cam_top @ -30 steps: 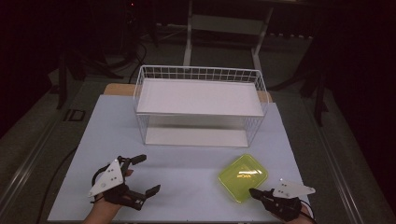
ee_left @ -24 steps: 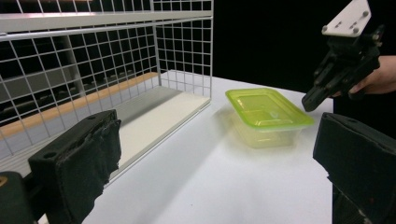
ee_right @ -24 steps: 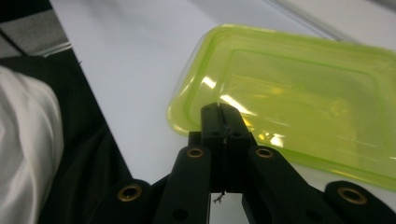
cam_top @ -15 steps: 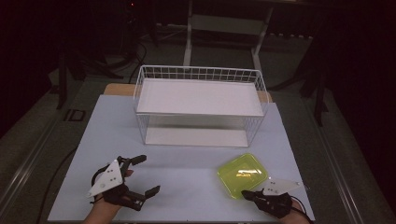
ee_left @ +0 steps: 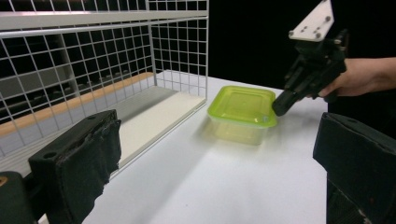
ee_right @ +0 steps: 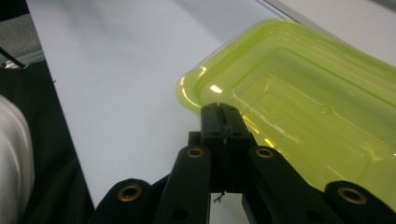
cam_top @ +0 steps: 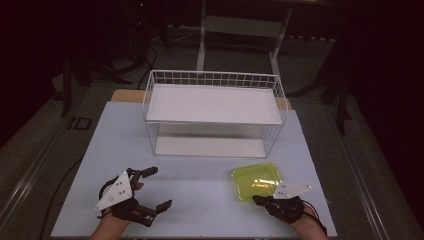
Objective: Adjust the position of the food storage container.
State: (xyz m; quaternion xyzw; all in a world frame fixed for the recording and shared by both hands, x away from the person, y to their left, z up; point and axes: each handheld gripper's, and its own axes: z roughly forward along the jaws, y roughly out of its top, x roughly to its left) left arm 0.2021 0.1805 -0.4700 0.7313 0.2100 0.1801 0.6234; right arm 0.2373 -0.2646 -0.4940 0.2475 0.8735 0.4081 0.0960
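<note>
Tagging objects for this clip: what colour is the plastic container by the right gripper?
Translucent lime-green plastic container, clearest in the left gripper view.

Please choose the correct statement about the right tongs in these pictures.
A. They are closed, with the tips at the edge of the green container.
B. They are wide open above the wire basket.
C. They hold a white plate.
A: in the right gripper view the right tongs have both jaws pressed together, right at the rim of the green container.

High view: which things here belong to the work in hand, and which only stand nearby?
In the work:
- green box
- right gripper, shut, at the box's rim

Standing by:
- wire rack
- left gripper, open
- table
</note>
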